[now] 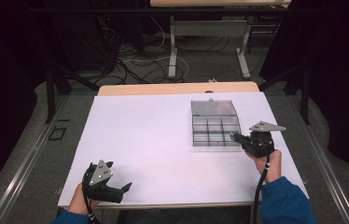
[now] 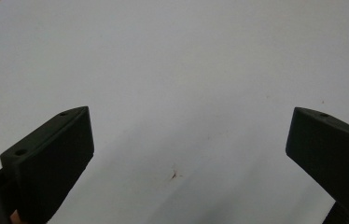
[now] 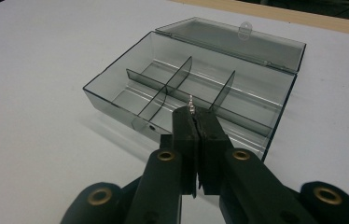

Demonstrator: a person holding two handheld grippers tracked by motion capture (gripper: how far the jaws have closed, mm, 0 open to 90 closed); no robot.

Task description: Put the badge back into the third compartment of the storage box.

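Near the right edge of the white table top (image 1: pixel 163 140), toward the far half, lies a clear grey plastic compartment box (image 1: pixel 215 123) with its hinged lid (image 1: pixel 213 107) swung flat open toward the far edge. Divided inside by thin walls into several compartments, all bare as far as can be told. Just beside the box's right near corner, held level in the person's right hand (image 1: pixel 268 161), sits the black two-jaw right gripper (image 1: pixel 233 136), tips pointing at the box wall. Jaws pressed fully together, pinching a tiny silvery metal piece (image 3: pixel 191 104) that sticks out just past the tips; too small to name, a small screw or pin perhaps. Poised over the near side of the box in the right gripper view, above the box rather than inside a compartment.

At the near left corner of the table, resting in the left hand (image 1: pixel 80 200), sits the black left gripper (image 1: pixel 127 186), well apart from the box. Jaws spread wide with nothing between them, only bare white surface with a faint small brown mark (image 2: pixel 174 174).
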